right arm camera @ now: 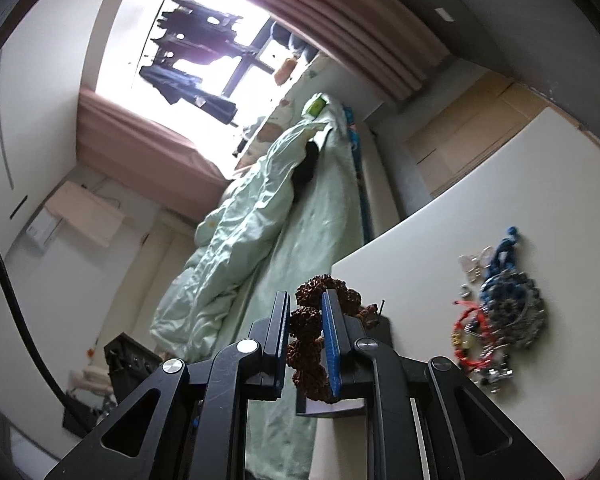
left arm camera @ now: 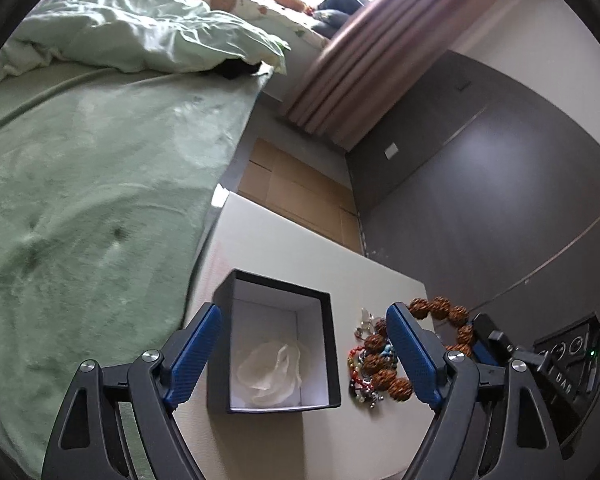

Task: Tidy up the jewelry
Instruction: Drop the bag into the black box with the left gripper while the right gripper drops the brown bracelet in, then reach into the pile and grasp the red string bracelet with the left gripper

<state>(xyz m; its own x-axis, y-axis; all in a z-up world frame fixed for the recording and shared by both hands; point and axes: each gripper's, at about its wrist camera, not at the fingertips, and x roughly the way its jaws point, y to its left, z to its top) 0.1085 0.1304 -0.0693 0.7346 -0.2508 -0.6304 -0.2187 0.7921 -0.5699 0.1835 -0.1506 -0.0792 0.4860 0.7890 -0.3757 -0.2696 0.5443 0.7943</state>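
Left gripper (left arm camera: 304,344) with jaws spread wide over the white desk (left arm camera: 284,240), straddling an open black box (left arm camera: 274,340) lined white, with a pale crumpled wad (left arm camera: 270,374) at its bottom. At 3 o'clock of the box, just beside it, a tangle of small coloured jewelry (left arm camera: 360,364), partly hidden behind the right-hand finger. Right gripper (right arm camera: 306,344) clamped on the brown bead bracelet (right arm camera: 310,344), raised above the desk's near edge; in the left view its loop (left arm camera: 440,312) at 2 o'clock, overlapping the heap. Green bed (left arm camera: 80,200) close along the desk's edge at 9 o'clock; bare desk at 12 o'clock beyond the box; wooden floor (left arm camera: 296,184) past the far edge, dark wall panel (left arm camera: 500,180) at 1 o'clock. Blue and red pieces (right arm camera: 500,312) loose on the desk at 3 o'clock in the right view.
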